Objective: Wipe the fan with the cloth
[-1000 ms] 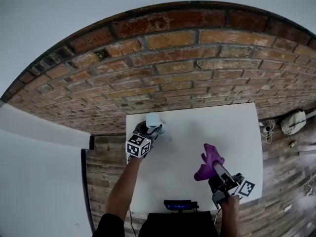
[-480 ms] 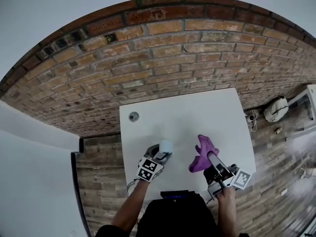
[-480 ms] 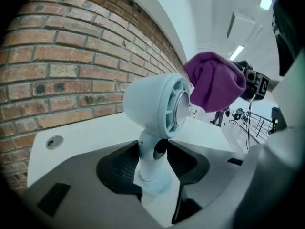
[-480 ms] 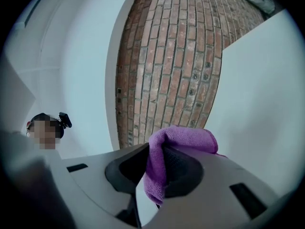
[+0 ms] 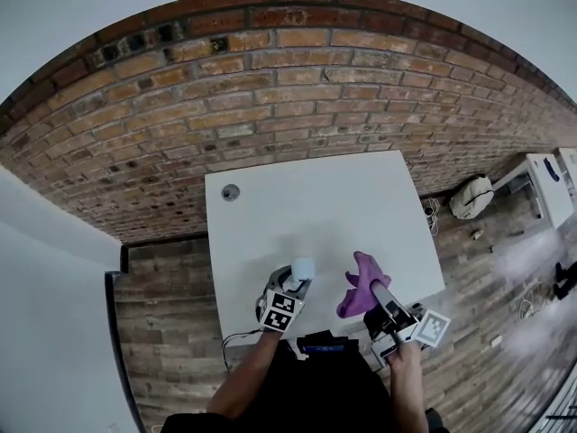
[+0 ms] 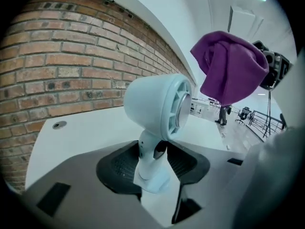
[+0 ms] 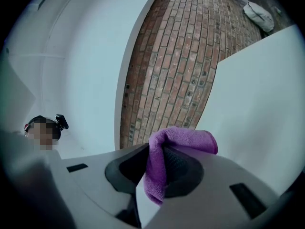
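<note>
Now, fan and cloth are both in hand, and the wipe has not begun.

The left tongs (image 6: 153,168) are clamped on the stem of the pale fan (image 6: 159,111), holding it over the near part of the white counter (image 5: 306,206). The right tongs (image 7: 159,171) pinch a fold of the purple cloth (image 7: 164,163), and its bunched free end stands just beside the fan's round head without touching it. To wipe well, I would keep the left grip steady and turn the grille toward the cloth. Then I would lay the bunched end flat on the face and stroke lightly across it and around the rim. Pressing hard would likely twist the fan on its narrow stem or drag the cloth out of its small pinch.
</note>
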Motion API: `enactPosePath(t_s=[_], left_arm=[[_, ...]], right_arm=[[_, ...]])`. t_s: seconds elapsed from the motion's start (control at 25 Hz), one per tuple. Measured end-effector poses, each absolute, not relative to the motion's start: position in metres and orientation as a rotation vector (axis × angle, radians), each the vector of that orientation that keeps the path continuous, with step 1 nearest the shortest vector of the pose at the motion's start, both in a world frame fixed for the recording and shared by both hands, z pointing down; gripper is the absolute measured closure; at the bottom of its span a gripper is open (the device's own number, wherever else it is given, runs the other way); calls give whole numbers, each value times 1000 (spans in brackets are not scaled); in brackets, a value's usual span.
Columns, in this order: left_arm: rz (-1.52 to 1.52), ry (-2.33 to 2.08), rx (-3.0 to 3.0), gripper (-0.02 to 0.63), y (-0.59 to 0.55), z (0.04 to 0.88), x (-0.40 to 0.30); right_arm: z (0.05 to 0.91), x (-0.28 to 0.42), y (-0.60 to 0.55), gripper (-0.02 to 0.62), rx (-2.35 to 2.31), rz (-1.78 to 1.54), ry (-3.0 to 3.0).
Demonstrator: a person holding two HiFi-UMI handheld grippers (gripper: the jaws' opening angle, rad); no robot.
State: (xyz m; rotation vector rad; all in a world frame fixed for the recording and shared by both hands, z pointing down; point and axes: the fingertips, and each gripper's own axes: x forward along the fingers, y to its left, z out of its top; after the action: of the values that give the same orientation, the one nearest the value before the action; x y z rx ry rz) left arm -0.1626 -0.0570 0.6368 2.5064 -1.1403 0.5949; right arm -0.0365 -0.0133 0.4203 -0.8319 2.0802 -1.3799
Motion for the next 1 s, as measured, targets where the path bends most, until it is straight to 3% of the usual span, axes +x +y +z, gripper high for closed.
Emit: enactPosePath(t_s=[0.28, 0.6, 0.72, 0.88, 1.0], left_arm=[[549, -1190, 2483, 403, -46, 628, -160], [593, -1375, 2340, 406, -17, 585, -221], [542, -1438, 2384, 527, -26, 525, -214], [700, -1287, 2437, 600, -39, 510, -174], [876, -1209, 2398, 600, -37, 526, -160]], right_arm=[[425, -42, -25, 531, -777, -1396, 2196], [497, -42, -42, 531, -816, -1521, 2431], [505, -70, -53, 531, -700, -1485, 2569], [496, -122, -69, 531, -566, -1368, 2725], [511, -148, -65, 531, -577, -1312, 2855]])
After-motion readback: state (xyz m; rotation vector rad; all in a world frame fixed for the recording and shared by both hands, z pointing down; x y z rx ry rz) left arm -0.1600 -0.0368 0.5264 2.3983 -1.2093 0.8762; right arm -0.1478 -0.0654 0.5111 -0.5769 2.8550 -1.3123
